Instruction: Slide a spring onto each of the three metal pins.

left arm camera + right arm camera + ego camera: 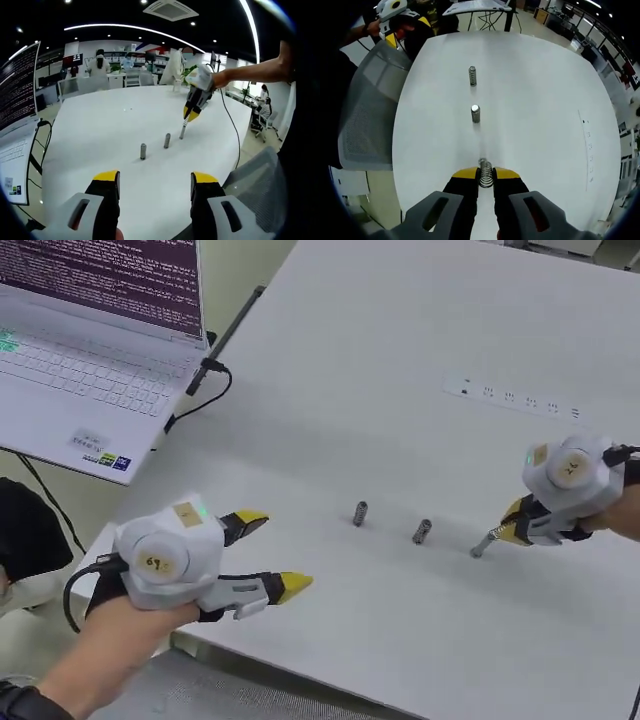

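Two short metal pins, each with a spring around it, stand upright on the white table: one (360, 513) (143, 151) (472, 75) and another (422, 531) (167, 140) (475, 113). My right gripper (512, 530) (485, 173) (191, 114) is shut on a third spring (484, 543) (485, 174) (182, 131), which is tilted with its low end on the table, in line with the two pins. Whether a pin sits inside it I cannot tell. My left gripper (272, 553) (155, 177) (395, 15) hovers open near the table's front edge, with nothing between its jaws.
An open laptop (90, 340) sits at the far left with a black cable (205, 390) running off it. A white power strip (515, 400) lies at the back right. The table's front edge (300, 680) runs just below the left gripper.
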`<control>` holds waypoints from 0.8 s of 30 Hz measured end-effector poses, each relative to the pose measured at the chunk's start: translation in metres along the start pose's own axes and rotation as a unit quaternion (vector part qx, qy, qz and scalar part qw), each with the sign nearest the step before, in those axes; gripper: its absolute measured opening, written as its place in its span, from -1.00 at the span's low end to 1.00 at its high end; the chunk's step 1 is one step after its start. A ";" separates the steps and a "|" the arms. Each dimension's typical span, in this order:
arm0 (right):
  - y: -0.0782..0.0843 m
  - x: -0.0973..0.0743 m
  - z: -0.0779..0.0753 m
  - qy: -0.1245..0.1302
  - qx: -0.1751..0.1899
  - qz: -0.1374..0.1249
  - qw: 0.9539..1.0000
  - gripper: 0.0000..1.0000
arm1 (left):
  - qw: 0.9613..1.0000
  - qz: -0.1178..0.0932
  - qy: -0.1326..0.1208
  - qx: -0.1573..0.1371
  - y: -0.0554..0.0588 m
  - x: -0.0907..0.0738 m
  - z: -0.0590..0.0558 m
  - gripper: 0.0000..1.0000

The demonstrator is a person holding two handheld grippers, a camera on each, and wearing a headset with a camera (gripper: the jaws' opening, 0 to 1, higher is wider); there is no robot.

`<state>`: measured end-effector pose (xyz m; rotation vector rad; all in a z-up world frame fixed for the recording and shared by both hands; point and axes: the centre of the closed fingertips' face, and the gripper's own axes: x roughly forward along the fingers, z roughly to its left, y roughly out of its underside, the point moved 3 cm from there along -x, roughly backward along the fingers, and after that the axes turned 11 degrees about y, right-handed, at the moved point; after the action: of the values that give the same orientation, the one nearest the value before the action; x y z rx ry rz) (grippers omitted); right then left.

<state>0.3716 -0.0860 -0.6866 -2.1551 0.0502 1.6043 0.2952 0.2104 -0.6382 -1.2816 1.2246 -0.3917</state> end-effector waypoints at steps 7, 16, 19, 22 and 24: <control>0.000 0.003 0.000 -0.009 -0.006 0.005 1.000 -0.83 | 1.000 0.001 0.001 -0.002 0.002 0.000 0.000 0.03; -0.001 0.009 0.005 -0.016 -0.022 0.016 0.999 -0.83 | 1.000 0.002 0.001 -0.005 0.004 -0.001 0.000 0.03; -0.001 0.013 0.005 -0.019 -0.031 0.021 0.999 -0.83 | 1.000 0.003 0.001 -0.006 0.004 -0.001 0.001 0.03; -0.002 0.015 0.005 -0.020 -0.036 0.024 0.999 -0.83 | 1.000 0.004 -0.001 -0.008 0.005 -0.003 0.001 0.03; -0.005 0.016 0.004 -0.022 -0.031 0.021 0.999 -0.83 | 1.000 0.004 -0.001 -0.008 0.005 -0.004 0.002 0.03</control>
<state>0.3742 -0.0764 -0.7002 -2.1780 0.0313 1.6968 0.2932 0.2157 -0.6412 -1.2895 1.2336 -0.3761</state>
